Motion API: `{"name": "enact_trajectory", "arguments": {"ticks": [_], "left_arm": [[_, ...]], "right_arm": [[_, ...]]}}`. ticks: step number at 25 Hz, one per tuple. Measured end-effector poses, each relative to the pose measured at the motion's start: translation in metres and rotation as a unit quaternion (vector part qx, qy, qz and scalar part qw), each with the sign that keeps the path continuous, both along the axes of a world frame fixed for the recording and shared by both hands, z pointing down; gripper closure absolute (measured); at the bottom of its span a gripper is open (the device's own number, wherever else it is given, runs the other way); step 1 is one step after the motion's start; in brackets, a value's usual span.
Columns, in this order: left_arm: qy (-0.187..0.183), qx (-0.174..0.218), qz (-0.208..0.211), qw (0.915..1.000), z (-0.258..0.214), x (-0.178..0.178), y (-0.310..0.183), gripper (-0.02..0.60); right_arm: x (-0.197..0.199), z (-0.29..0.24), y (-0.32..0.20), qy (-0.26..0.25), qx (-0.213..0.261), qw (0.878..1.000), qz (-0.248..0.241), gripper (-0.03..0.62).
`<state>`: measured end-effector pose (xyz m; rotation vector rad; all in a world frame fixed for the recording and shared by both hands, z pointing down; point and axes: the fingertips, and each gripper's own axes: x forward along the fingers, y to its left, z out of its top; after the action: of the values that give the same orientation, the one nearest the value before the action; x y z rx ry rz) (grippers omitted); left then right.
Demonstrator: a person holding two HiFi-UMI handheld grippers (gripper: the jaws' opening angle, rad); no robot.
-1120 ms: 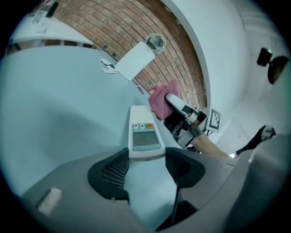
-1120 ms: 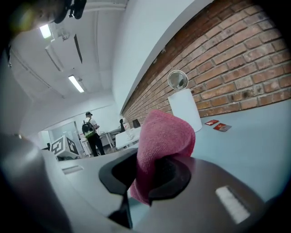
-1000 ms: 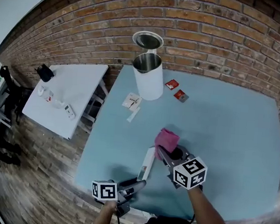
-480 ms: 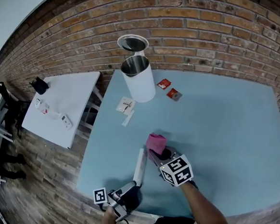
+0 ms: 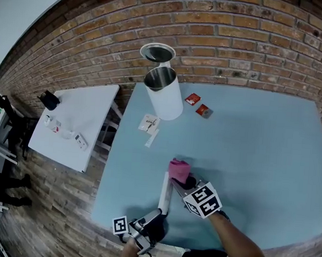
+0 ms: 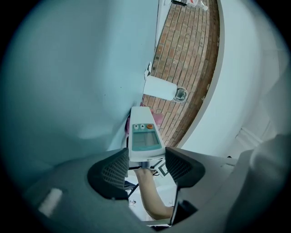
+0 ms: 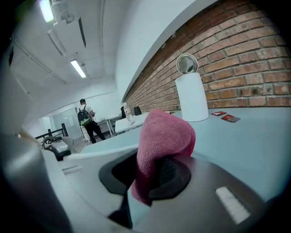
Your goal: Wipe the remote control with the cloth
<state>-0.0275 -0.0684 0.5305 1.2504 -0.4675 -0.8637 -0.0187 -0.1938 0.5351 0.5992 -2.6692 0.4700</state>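
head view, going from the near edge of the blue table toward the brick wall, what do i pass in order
left gripper → remote control → pink cloth → white paper packets → white bin

A white bin [image 5: 166,95] stands at the table's [image 5: 269,161] far left corner, red packets [image 5: 199,104] beside it. The right side is open.

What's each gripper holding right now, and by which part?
Left gripper: remote control, by its screen end. Right gripper: pink cloth, by its lower fold.
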Motion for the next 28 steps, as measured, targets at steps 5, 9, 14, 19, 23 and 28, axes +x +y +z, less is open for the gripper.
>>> {"name": "enact_trajectory", "arguments": {"ticks": [5, 9, 14, 19, 23, 28], "left_arm": [[-0.002, 0.001, 0.007, 1.0, 0.0, 0.0, 0.0, 0.336], [-0.004, 0.005, 0.01, 0.9999, 0.002, 0.001, -0.001, 0.336], [-0.002, 0.009, 0.017, 0.9998, 0.003, 0.004, -0.001, 0.336], [0.001, 0.014, 0.024, 0.9996, 0.002, 0.008, -0.002, 0.336], [0.006, 0.016, 0.026, 0.9995, 0.002, 0.01, -0.003, 0.336], [0.008, 0.021, 0.03, 0.9993, 0.001, 0.013, -0.005, 0.336]], "right_arm": [[0.0, -0.002, 0.012, 0.001, 0.001, 1.0, -0.005, 0.526], [0.001, -0.002, 0.022, 0.003, 0.004, 1.0, -0.008, 0.526], [0.003, -0.003, 0.037, 0.006, 0.006, 1.0, -0.012, 0.526], [0.005, -0.006, 0.049, 0.007, 0.012, 1.0, -0.013, 0.526], [0.007, -0.01, 0.06, 0.006, 0.013, 1.0, -0.014, 0.526], [0.011, -0.014, 0.071, 0.007, 0.012, 1.0, -0.017, 0.526]]}}
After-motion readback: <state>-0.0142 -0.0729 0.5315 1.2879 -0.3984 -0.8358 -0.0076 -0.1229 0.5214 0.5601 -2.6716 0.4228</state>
